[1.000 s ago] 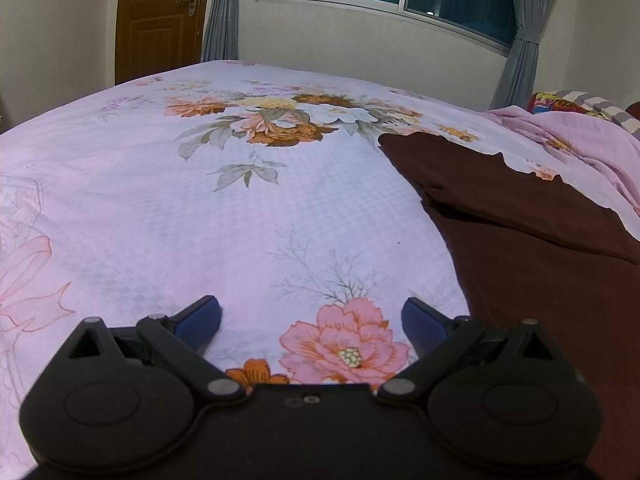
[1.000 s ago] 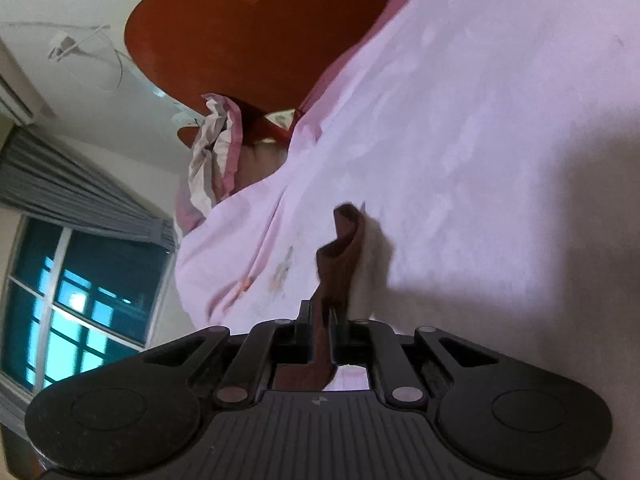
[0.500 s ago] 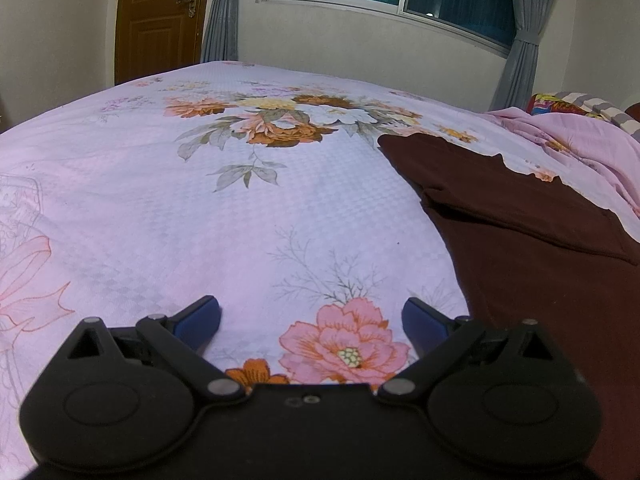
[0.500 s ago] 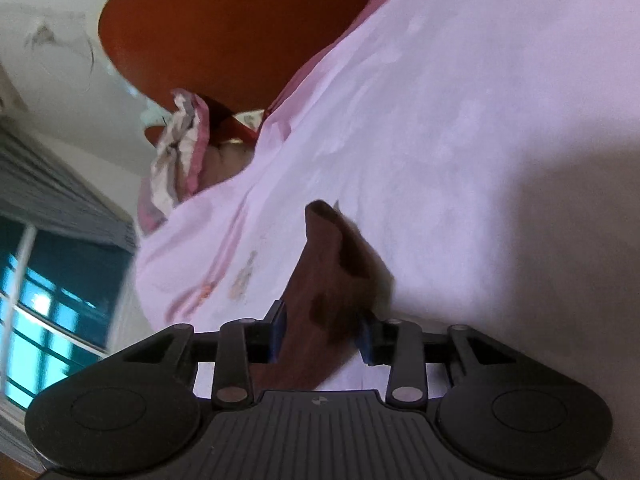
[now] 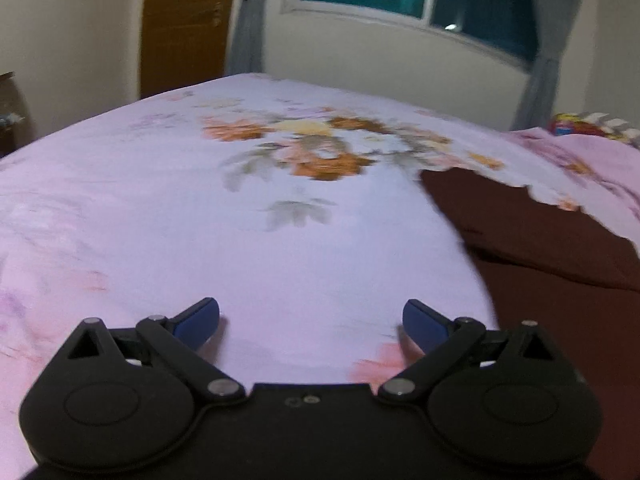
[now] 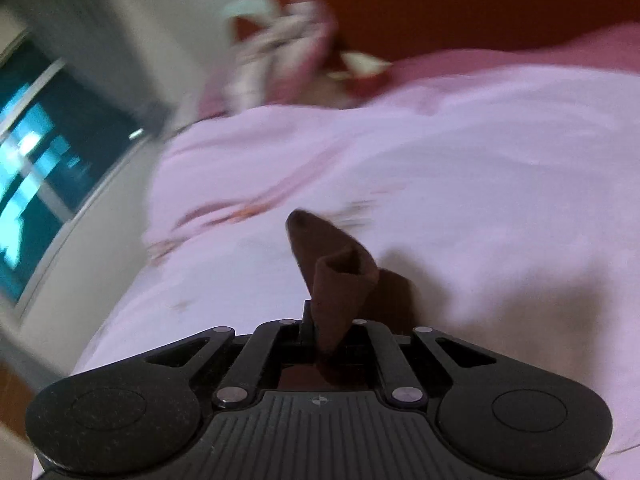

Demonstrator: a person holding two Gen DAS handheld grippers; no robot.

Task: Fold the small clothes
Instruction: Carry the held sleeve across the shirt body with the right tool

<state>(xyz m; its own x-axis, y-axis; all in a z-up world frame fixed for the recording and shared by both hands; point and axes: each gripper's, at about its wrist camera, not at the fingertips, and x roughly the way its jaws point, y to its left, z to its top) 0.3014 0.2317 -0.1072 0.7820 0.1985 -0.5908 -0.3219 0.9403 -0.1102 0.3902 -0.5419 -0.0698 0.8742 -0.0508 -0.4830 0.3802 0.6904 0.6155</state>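
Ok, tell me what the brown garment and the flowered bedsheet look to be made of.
Brown garment: soft matte knit, probably cotton jersey; it curls and droops limply where the right tool pinches it. Flowered bedsheet: thin woven cloth, likely cotton or a blend, printed, faint sheen; blur hides the weave.

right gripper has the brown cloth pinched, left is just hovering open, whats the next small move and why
Probably bring the open left gripper across to the brown garment lying flat to its right. The right gripper, jaws just closed, pinches one bunched edge; a second hold would steady the fold.
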